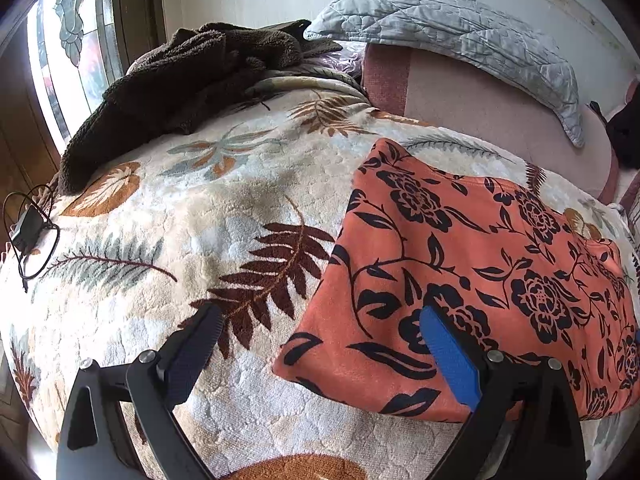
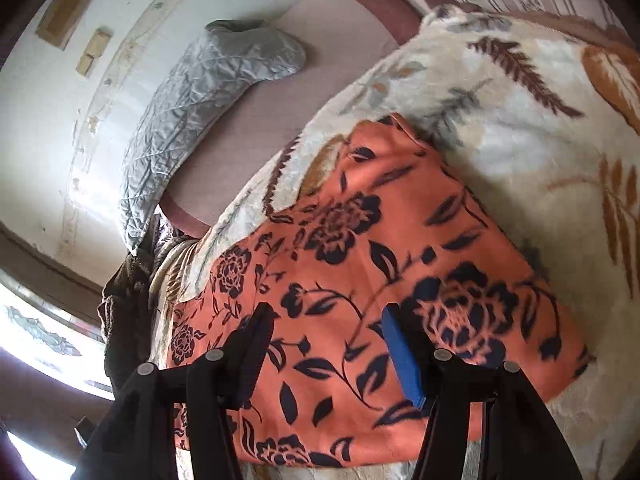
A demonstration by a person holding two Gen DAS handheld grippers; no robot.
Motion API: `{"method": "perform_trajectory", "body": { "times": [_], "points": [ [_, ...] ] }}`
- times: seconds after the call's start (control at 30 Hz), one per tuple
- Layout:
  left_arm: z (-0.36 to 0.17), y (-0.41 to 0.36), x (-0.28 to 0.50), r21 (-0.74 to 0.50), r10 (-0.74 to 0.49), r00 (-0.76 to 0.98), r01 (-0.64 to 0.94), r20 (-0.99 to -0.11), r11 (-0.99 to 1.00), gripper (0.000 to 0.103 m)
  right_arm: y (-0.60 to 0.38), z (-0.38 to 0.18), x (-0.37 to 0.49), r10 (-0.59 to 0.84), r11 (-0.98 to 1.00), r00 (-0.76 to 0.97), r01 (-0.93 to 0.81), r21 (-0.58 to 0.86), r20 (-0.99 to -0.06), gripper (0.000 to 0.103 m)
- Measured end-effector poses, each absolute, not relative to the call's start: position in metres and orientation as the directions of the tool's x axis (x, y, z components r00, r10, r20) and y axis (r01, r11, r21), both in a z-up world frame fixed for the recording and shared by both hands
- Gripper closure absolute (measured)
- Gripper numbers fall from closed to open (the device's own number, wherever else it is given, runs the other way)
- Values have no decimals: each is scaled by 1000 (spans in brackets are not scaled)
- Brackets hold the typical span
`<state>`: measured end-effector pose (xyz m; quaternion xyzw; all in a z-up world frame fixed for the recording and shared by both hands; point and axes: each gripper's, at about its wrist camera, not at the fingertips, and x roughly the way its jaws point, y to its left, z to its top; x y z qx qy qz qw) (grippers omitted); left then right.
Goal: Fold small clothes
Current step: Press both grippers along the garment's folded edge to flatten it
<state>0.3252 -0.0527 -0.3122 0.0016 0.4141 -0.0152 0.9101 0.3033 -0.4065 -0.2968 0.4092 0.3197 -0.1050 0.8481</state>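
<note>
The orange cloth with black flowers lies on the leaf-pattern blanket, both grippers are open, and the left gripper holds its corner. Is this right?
Not quite. In the left wrist view the left gripper is open and holds nothing; its jaws stand apart over the cloth's edge. The rest holds: the orange cloth lies on the leaf-pattern blanket, and the right gripper is open too.
</note>
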Motion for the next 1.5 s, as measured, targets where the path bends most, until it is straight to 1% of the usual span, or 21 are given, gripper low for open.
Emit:
{"method": "perform_trajectory", "body": {
  "times": [0.07, 0.17, 0.27, 0.37, 0.43, 0.5, 0.57, 0.67, 0.8, 0.87, 0.97, 1.0, 1.03, 1.07, 1.1, 1.17, 1.2, 1.23, 1.33, 1.4, 1.5],
  "points": [
    [-305, -48, 327, 2, -9, 686, 16, -728, 1000, 4, -417, -291, 317, 53, 656, 787, 437, 615, -615, 43],
    [-302, -45, 334, 36, 24, 718, 2, -695, 999, 4, -446, -294, 336, 62, 610, 798, 445, 655, -600, 43],
    [-317, -51, 346, 78, 29, 676, 42, -736, 996, 4, -471, -303, 358, 85, 580, 799, 446, 682, -595, 43],
    [-342, -60, 356, 150, 64, 606, 93, -793, 984, 3, -494, -325, 379, 77, 557, 761, 503, 661, -644, 44],
    [-341, -60, 353, 149, 59, 629, 91, -775, 985, 2, -507, -340, 383, 44, 529, 737, 555, 641, -674, 46],
    [-337, -61, 351, 176, 67, 639, 108, -766, 979, 2, -512, -343, 381, 49, 507, 747, 554, 661, -663, 46],
    [-331, -61, 348, 184, 74, 657, 100, -750, 978, 2, -507, -330, 380, 55, 521, 764, 527, 672, -642, 43],
    [-317, -58, 341, 163, 56, 689, 90, -723, 983, 2, -483, -303, 380, 86, 569, 803, 446, 691, -589, 43],
    [-314, -54, 343, 136, 37, 674, 94, -738, 986, 2, -431, -278, 399, 201, 625, 815, 320, 711, -544, 43],
    [-320, -51, 348, 164, 77, 653, 74, -754, 984, 2, -394, -274, 419, 264, 661, 789, 270, 700, -554, 43],
    [-323, -43, 353, 117, 51, 623, 64, -781, 991, 2, -319, -274, 466, 354, 755, 711, 167, 634, -608, 45],
    [-324, -41, 352, 124, 62, 623, 57, -779, 991, 2, -295, -278, 482, 387, 767, 685, 131, 628, -617, 49],
    [-326, -40, 352, 136, 69, 626, 59, -777, 989, 2, -273, -285, 499, 421, 779, 648, 101, 619, -635, 59],
    [-329, -40, 353, 146, 74, 625, 65, -777, 987, 2, -252, -293, 518, 436, 797, 602, 86, 598, -669, 64],
    [-331, -39, 354, 147, 75, 621, 66, -780, 987, 2, -236, -303, 535, 438, 809, 567, 91, 581, -698, 66],
    [-334, -37, 355, 132, 59, 620, 72, -782, 989, 2, -214, -326, 562, 453, 808, 506, 116, 578, -734, 66],
    [-335, -37, 356, 135, 57, 619, 80, -784, 988, 2, -208, -335, 572, 439, 818, 488, 130, 560, -754, 67],
    [-335, -37, 357, 131, 51, 614, 86, -788, 988, 2, -205, -338, 577, 419, 823, 508, 137, 552, -752, 67],
    [-334, -34, 359, 103, 32, 604, 84, -797, 991, 2, -206, -330, 577, 422, 800, 524, 169, 576, -740, 66],
    [-331, -33, 358, 93, 28, 608, 77, -794, 993, 2, -210, -315, 560, 464, 765, 554, 142, 628, -691, 66],
    [-320, -33, 351, 83, 13, 637, 80, -770, 993, 2, -218, -282, 520, 414, 816, 584, 102, 569, -698, 66]
  ]
}}
